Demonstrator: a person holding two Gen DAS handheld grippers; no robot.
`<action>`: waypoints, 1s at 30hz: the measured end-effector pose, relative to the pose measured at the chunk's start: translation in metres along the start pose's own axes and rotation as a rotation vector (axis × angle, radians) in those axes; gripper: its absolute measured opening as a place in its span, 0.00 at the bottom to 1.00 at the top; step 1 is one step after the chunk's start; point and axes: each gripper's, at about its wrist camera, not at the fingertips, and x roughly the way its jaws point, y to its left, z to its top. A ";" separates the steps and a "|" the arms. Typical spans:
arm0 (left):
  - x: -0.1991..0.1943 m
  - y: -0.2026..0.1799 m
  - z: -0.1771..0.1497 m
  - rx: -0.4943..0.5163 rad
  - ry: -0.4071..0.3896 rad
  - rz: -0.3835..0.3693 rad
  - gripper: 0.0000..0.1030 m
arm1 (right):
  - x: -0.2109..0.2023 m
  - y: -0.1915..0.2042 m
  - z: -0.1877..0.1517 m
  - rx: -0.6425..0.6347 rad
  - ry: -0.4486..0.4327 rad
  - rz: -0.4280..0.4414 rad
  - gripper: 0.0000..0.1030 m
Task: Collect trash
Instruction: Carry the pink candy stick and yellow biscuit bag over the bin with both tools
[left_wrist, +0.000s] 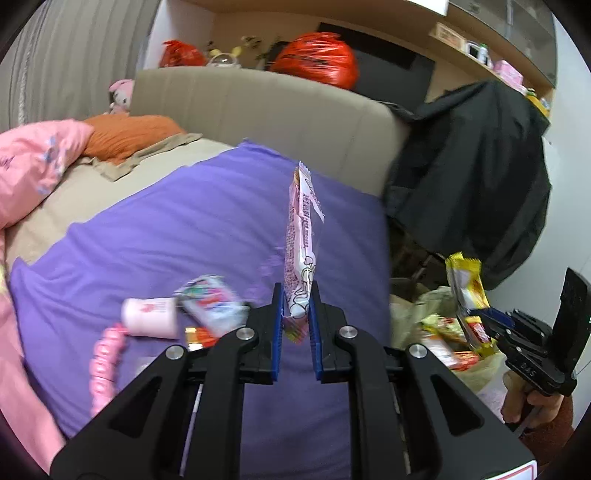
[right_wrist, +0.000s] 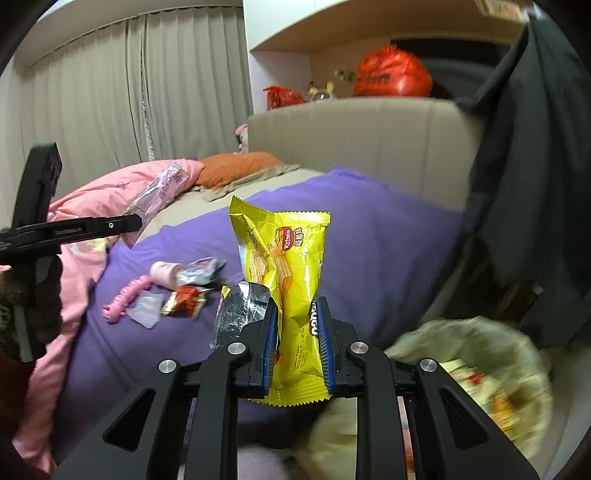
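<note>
My left gripper is shut on a pink-and-white snack wrapper that stands upright above the purple blanket. My right gripper is shut on a yellow wafer wrapper. To its lower right, beside the bed, sits a lined trash bin with several wrappers inside. A small pink bottle, a white-and-blue wrapper, a red-gold wrapper, a silver foil wrapper and a pink beaded piece lie on the blanket. The left wrist view shows the right gripper over the bin.
A beige headboard closes the far side of the bed. A black jacket hangs at the right, just behind the bin. A pink quilt and an orange pillow lie at the left. Red bags sit behind the headboard.
</note>
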 end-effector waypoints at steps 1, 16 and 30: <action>0.001 -0.014 0.000 0.009 0.002 0.000 0.12 | -0.010 -0.009 0.002 -0.010 -0.011 -0.010 0.20; 0.059 -0.194 -0.043 0.124 0.115 -0.133 0.12 | -0.078 -0.129 -0.022 0.036 0.011 -0.120 0.20; 0.112 -0.233 -0.068 0.177 0.231 -0.188 0.12 | -0.063 -0.161 -0.042 0.057 0.071 -0.129 0.20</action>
